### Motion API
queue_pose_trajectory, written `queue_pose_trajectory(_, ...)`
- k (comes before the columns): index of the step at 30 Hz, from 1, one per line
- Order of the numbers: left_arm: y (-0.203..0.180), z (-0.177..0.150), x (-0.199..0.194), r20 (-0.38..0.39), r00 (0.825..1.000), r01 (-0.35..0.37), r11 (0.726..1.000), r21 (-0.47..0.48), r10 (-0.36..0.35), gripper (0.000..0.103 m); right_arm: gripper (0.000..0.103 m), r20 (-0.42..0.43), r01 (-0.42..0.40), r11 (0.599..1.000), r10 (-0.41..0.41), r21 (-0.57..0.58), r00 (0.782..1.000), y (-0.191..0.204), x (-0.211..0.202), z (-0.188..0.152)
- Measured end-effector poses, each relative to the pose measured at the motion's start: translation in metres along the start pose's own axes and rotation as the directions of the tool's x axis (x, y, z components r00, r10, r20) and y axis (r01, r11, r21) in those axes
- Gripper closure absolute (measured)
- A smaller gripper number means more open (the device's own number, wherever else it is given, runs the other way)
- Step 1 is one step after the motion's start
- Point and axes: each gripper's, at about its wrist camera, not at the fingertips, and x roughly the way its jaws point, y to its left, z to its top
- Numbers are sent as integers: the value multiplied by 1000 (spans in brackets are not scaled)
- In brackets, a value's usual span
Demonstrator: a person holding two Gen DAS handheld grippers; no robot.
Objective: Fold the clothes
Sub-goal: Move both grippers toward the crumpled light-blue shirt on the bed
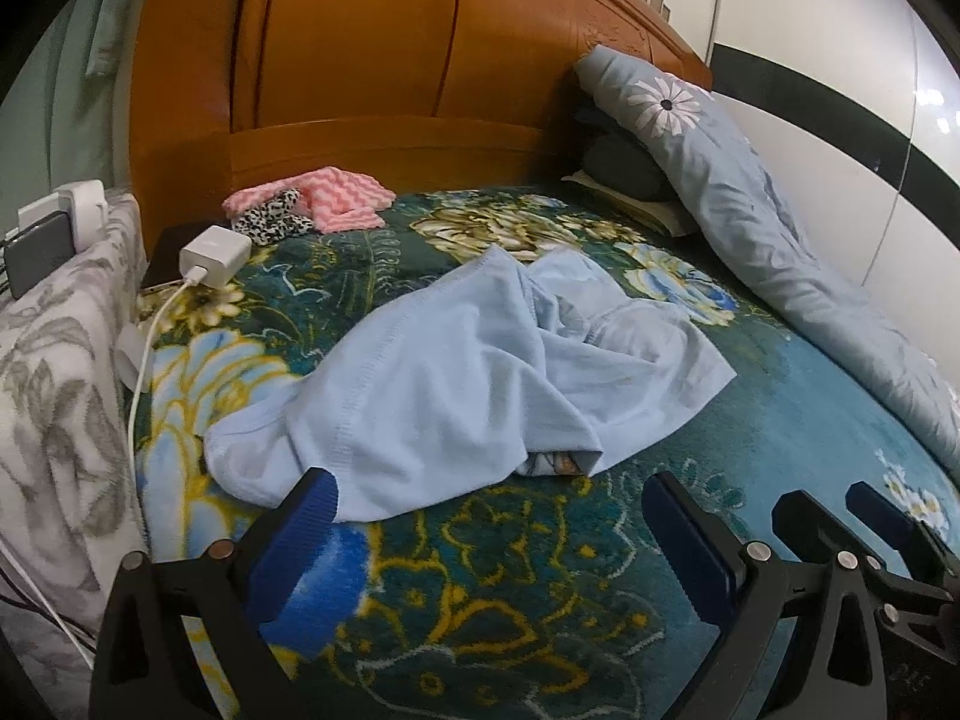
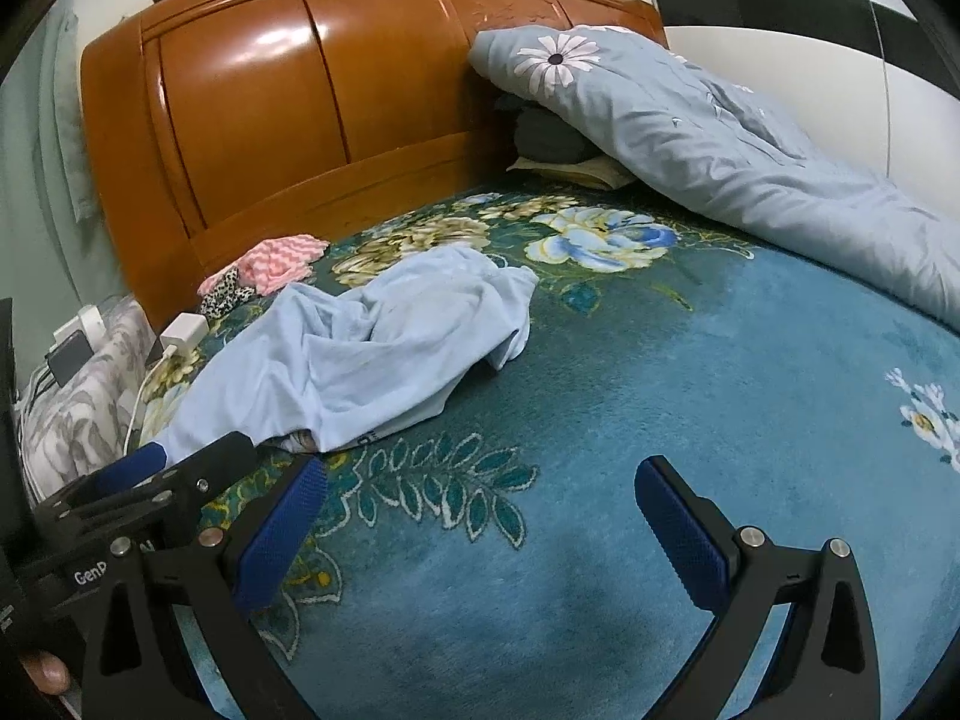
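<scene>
A crumpled light blue garment lies on the floral teal blanket of the bed; it also shows in the right wrist view. My left gripper is open and empty, its fingertips just short of the garment's near edge. My right gripper is open and empty over the bare blanket, to the right of the garment. The right gripper also shows at the lower right of the left wrist view, and the left gripper at the lower left of the right wrist view.
A pink zigzag cloth and a black-and-white spotted piece lie by the wooden headboard. A white charger with cable lies at the left. A grey-blue flowered quilt is heaped along the right side over pillows.
</scene>
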Motion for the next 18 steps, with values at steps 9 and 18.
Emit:
queue_pose_trajectory(9, 5, 1, -2, 8, 1000, 17, 1000, -16, -16, 0, 0, 8, 0, 1000, 0, -6, 1000, 3, 2, -2)
queue_pose_trajectory(18, 19, 1, -3, 48, 996, 74, 993, -94, -70, 0, 0, 27, -15, 999, 16, -40, 1000, 13, 4, -4)
